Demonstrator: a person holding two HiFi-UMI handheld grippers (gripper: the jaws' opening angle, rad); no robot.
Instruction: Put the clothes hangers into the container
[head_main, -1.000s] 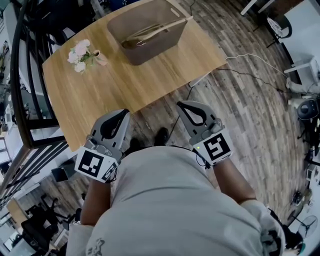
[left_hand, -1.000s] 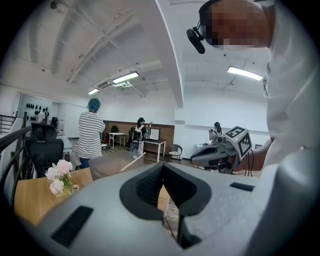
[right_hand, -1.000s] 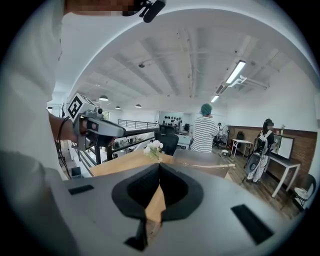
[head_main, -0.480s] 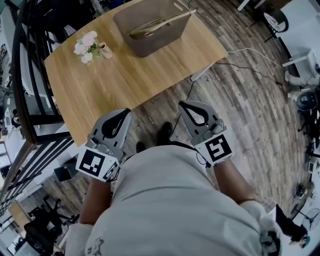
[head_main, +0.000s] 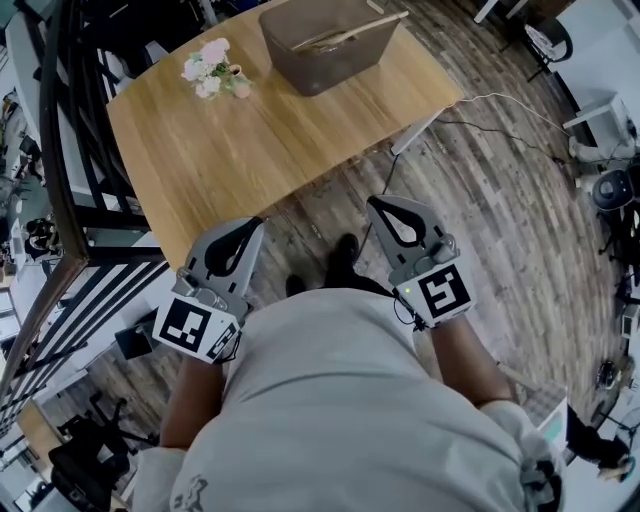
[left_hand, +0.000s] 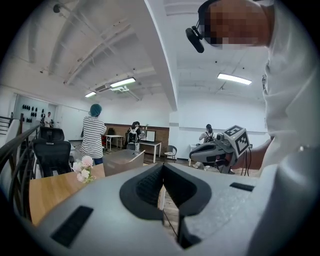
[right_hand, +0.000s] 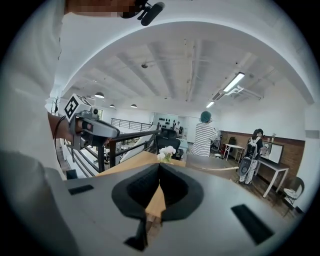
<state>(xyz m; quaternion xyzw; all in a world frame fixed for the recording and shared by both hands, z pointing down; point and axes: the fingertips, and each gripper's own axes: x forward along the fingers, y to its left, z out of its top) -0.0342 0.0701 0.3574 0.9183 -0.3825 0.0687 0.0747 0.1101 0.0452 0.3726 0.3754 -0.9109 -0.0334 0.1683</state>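
A brown container (head_main: 330, 45) stands at the far end of the wooden table (head_main: 250, 150), with a wooden clothes hanger (head_main: 355, 30) lying across its inside. Both grippers are held close to the person's body, short of the table. My left gripper (head_main: 245, 222) is shut with nothing in it, over the table's near edge. My right gripper (head_main: 380, 200) is shut and empty, above the floor. The left gripper view shows the container (left_hand: 122, 162) far ahead beyond its shut tips (left_hand: 163, 167). The right gripper view shows the container (right_hand: 210, 162) and hanger (right_hand: 220, 169) ahead too.
A small bunch of pink and white flowers (head_main: 215, 70) lies on the table left of the container. A black railing (head_main: 60, 150) runs along the left. A white cable (head_main: 500, 100) trails over the wood floor at right. A person in a striped shirt (left_hand: 93, 140) stands beyond the table.
In the head view the table, flowers and container have slid up and to the right. Both grippers stay shut and close to the body, hardly moved.
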